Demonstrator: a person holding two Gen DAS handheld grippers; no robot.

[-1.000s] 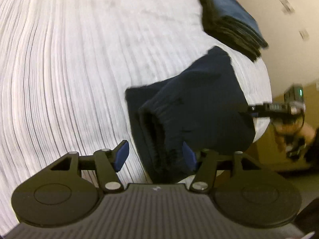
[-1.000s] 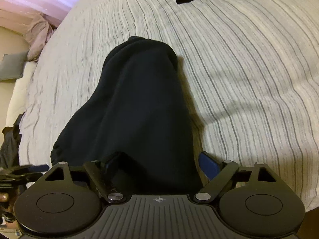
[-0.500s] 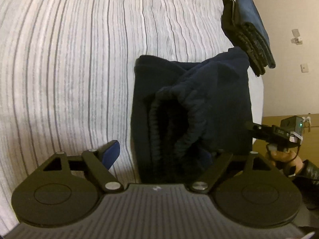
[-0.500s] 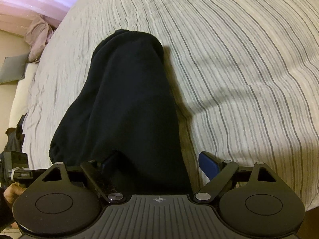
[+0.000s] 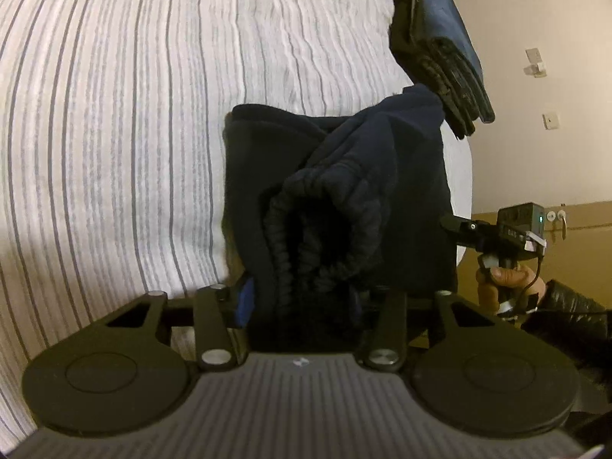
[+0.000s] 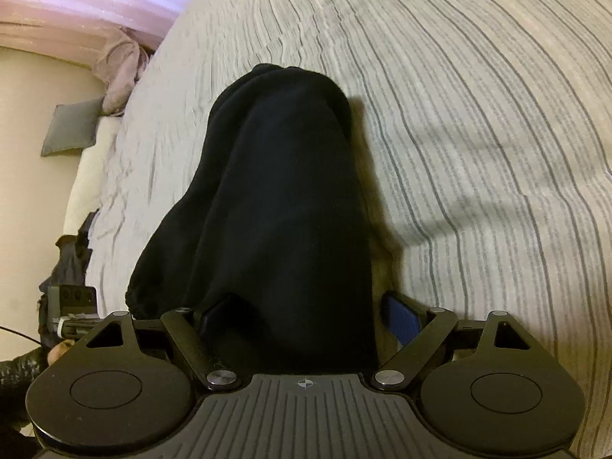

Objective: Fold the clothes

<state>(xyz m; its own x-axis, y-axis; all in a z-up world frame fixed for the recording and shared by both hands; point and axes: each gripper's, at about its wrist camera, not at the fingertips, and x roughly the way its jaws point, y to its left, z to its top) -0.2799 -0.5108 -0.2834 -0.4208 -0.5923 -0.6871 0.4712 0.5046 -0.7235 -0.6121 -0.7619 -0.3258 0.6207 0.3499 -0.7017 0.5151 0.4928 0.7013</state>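
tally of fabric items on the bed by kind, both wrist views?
Dark navy garment being folded: 1
Stack of folded dark clothes: 1
Grey pillow: 1
Pinkish bunched cloth: 1
Total: 4

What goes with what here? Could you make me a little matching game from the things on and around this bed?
Things:
1. sweatpants
2. folded stack
3. bedspread
4. pillow

Descriptions:
A. grey, beside the bed at the far left of the right wrist view
B. pale with thin stripes
C. dark, held at its gathered waistband between the left gripper fingers
D. blue piece on top of black ones, near the bed's edge

Pairs: 1-C, 2-D, 3-B, 4-A
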